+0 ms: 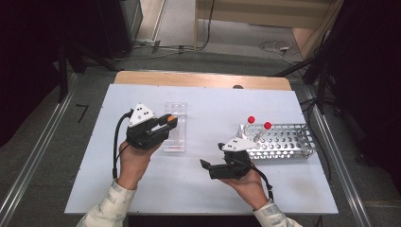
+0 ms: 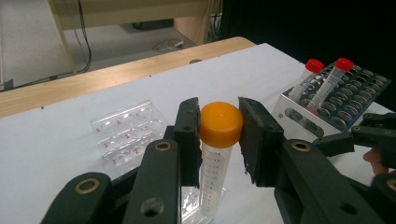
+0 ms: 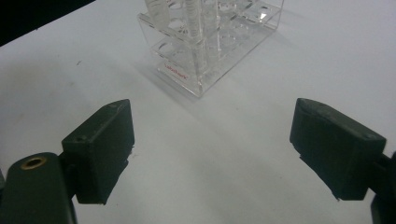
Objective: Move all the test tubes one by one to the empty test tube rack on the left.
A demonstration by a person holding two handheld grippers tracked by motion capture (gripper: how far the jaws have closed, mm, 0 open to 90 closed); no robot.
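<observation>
Left tongs (image 2: 218, 135) are pinching an orange-capped tube (image 2: 216, 154) at its cap, holding it upright above the clear rack (image 1: 174, 126), apparently so it can be seated in a well. Right tongs (image 3: 212, 149) are gaping wide and gripping nothing, hovering over the white table (image 1: 208, 189). Red lettering on the rack is showing, too small to read.
</observation>
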